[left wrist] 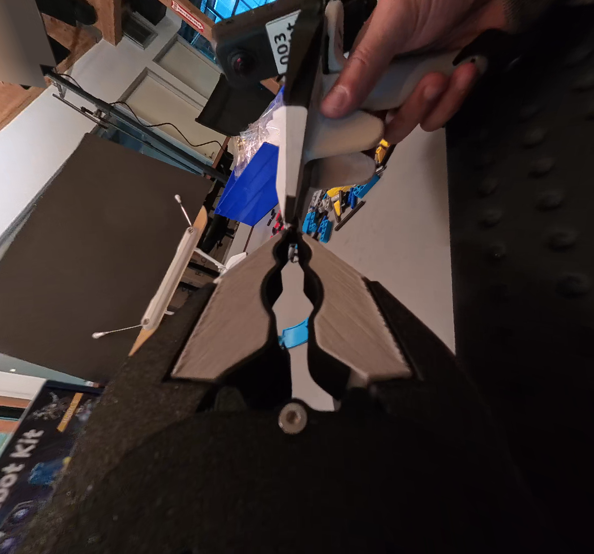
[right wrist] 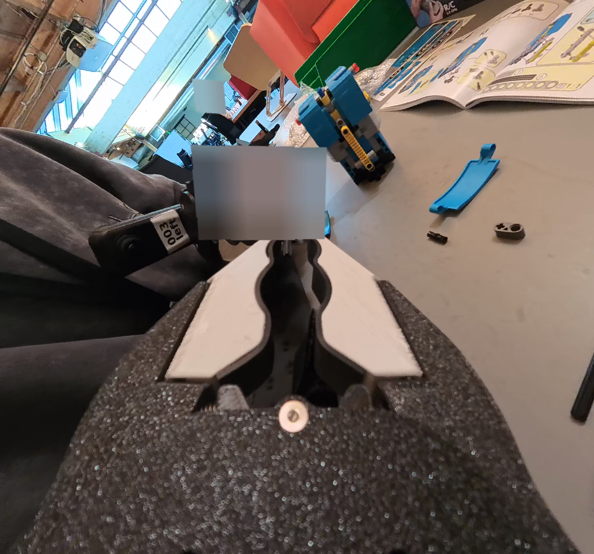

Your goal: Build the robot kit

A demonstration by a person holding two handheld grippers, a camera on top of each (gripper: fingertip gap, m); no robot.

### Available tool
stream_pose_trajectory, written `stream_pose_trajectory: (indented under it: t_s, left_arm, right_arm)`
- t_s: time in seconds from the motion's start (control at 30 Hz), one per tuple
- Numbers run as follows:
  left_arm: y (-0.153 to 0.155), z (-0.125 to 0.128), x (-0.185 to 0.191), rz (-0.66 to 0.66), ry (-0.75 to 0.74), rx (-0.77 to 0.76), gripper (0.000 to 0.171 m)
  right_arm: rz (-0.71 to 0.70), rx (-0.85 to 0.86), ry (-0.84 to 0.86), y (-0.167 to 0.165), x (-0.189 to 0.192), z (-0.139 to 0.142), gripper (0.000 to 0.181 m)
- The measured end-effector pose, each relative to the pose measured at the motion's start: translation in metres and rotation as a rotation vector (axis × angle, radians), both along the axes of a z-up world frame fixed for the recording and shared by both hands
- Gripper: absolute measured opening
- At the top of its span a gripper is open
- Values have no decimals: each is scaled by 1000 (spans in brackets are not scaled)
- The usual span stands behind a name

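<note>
A small grey piece [left wrist: 292,249] is pinched in the closed jaws of the left gripper [left wrist: 292,243], met tip to tip by the right gripper [right wrist: 291,246], whose jaws are narrowed on a small dark pin [right wrist: 286,247]. A blue curved panel [right wrist: 464,185], a black pin [right wrist: 437,238] and a grey connector [right wrist: 510,230] are seen on the grey table [right wrist: 450,297], near a blue brick model [right wrist: 347,127].

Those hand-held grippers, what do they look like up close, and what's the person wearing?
Each hand-held gripper has a speckled black body, a silver screw at its middle, and two pale fingers with wavy black inner edges: left, right. Seen from outside, the right one has a white handle, a black camera and a white label. The person's sleeve is grey and velvety.
</note>
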State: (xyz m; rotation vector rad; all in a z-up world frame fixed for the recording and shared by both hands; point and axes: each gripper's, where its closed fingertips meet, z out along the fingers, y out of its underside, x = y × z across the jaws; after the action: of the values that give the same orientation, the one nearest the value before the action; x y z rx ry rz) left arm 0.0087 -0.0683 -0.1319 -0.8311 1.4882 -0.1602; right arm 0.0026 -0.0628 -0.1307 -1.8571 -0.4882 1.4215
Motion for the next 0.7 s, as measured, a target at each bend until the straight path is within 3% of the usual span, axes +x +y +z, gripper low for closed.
stream_pose_trajectory:
  t_s: [0.13, 0.3, 0.4, 0.57, 0.7]
  left_arm:
    - [7, 4, -27, 41, -33, -170, 19]
    - [23, -2, -119, 160, -37, -738, 19]
    - [14, -20, -158, 155, 94, -967, 22]
    - [14, -61, -171, 168, 354, -832, 24]
    - [32, -81, -183, 217, 396, -849, 24]
  right_arm:
    - [-3, 5, -21, 0, -2, -2, 15]
    - [15, 34, -112, 1, -16, -12, 15]
    - [60, 37, -156, 0, -38, -17, 15]
    - [136, 16, -187, 1, -64, -26, 15]
    - [158, 15, -162, 1, -69, -25, 15]
